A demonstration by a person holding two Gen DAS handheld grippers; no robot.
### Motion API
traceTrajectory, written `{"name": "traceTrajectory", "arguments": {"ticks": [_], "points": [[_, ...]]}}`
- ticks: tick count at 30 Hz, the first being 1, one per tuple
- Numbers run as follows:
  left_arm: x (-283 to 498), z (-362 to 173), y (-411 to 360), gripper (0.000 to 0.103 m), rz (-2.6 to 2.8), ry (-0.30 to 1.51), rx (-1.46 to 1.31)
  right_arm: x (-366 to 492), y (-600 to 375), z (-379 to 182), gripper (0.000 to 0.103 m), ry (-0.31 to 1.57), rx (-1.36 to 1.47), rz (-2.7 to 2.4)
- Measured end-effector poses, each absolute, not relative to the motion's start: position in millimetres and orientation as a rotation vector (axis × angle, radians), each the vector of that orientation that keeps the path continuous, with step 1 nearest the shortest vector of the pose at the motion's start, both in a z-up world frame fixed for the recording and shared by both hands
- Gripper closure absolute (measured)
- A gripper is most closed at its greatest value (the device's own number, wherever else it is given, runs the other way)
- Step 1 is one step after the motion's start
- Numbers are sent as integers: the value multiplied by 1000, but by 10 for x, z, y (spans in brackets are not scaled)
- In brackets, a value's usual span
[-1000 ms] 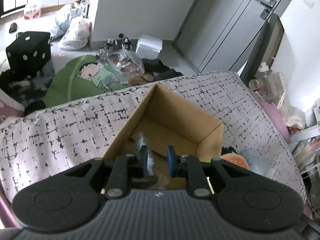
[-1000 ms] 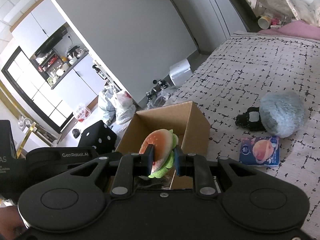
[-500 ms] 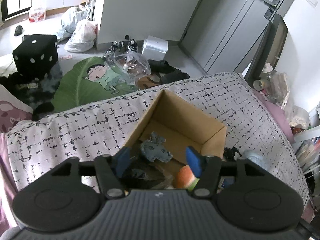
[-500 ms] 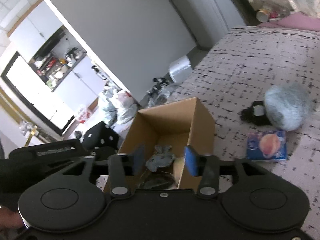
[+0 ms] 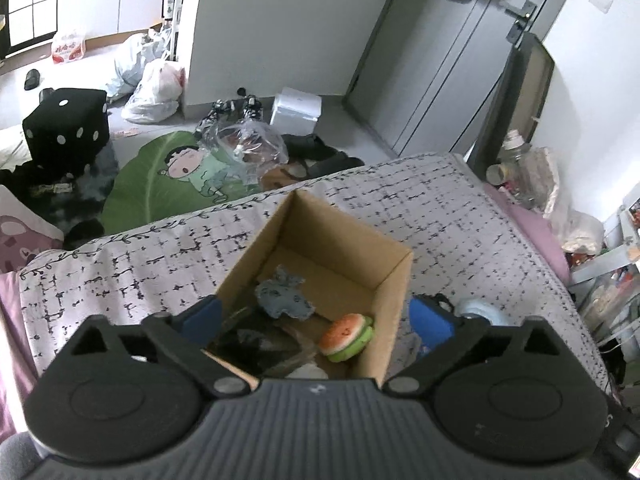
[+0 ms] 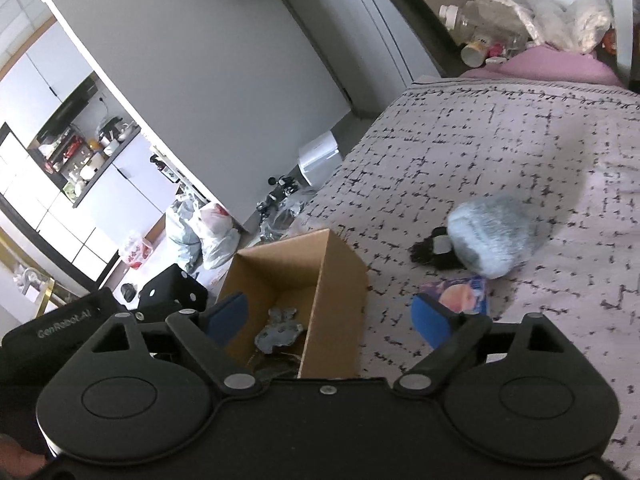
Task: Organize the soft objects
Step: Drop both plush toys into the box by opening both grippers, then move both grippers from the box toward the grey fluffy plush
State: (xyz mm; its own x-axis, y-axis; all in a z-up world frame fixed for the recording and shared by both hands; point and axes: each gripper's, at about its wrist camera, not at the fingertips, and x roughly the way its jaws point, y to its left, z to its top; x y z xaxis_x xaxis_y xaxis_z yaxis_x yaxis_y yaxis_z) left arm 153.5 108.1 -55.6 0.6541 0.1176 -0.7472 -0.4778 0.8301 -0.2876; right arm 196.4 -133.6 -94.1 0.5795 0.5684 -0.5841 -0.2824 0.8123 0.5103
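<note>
Cardboard box [image 5: 394, 276] sits open on the patterned bedspread [image 5: 120, 268]. Inside: burger plush [image 5: 347, 336] against the right wall, grey plush [image 5: 282, 294] further in. Left gripper [image 5: 316, 320] and right gripper [image 6: 330, 316] both released, jaws just opened wide, nothing between them. Fluffy blue ball [image 6: 490, 240] lies right of the box, apart.

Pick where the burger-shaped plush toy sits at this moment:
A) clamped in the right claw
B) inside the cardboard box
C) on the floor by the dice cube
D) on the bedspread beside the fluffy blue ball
B: the left wrist view shows the burger plush lying inside the cardboard box, with nothing gripping it.
</note>
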Motion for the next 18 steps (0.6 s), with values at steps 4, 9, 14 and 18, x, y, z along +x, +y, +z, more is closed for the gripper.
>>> {"name": "traceTrajectory", "arguments": {"ticks": [4, 9, 14, 18], "points": [[1530, -491, 949, 0, 337, 781, -480, 1954, -1429, -842, 10, 789, 343, 507], [1526, -430, 793, 0, 320, 763, -475, 1975, -1572, -709, 10, 808, 304, 495], [1576, -381, 632, 0, 314, 755, -453, 2030, -1776, -538, 10, 807, 321, 501], [1606, -327, 517, 0, 296, 750, -445, 2121, -1921, -433, 6, 790, 309, 507]]}}
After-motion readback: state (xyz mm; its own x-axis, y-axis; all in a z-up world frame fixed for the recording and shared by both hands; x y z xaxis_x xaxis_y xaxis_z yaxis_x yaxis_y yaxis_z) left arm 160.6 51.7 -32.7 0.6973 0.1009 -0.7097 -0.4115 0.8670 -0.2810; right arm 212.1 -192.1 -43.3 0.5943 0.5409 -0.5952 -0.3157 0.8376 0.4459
